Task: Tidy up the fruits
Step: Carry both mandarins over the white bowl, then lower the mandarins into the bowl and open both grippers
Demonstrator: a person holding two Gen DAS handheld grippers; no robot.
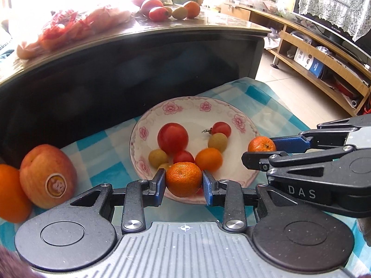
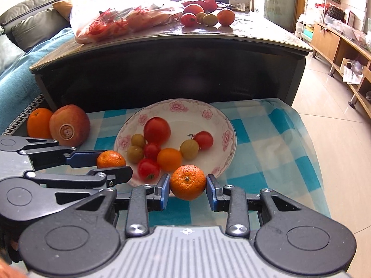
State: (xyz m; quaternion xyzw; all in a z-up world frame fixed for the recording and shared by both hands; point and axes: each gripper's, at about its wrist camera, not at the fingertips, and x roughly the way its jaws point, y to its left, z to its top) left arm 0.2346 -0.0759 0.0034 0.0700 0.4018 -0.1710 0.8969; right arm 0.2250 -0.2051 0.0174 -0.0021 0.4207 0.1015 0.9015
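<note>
**Both tongs loaded, a mandarin in each**

Left gripper [image 1: 184, 181]: jaws narrow, blue pads clamped on both sides of a mandarin [image 1: 183, 179], hanging over the near rim of the flowered plate [image 1: 148, 125]. Right gripper [image 2: 188, 186]: same story, pads pressed on a second mandarin [image 2: 188, 181], over the plate's near-right edge, checked cloth [image 2: 266, 143] underneath. The two grippers sit side by side, near each other. On the plate: tomatoes, small greenish fruits, one smooth orange fruit. Off to the left on the cloth, an apple [image 2: 69, 125] w/ sticker, touching an orange [image 2: 38, 122].
</note>
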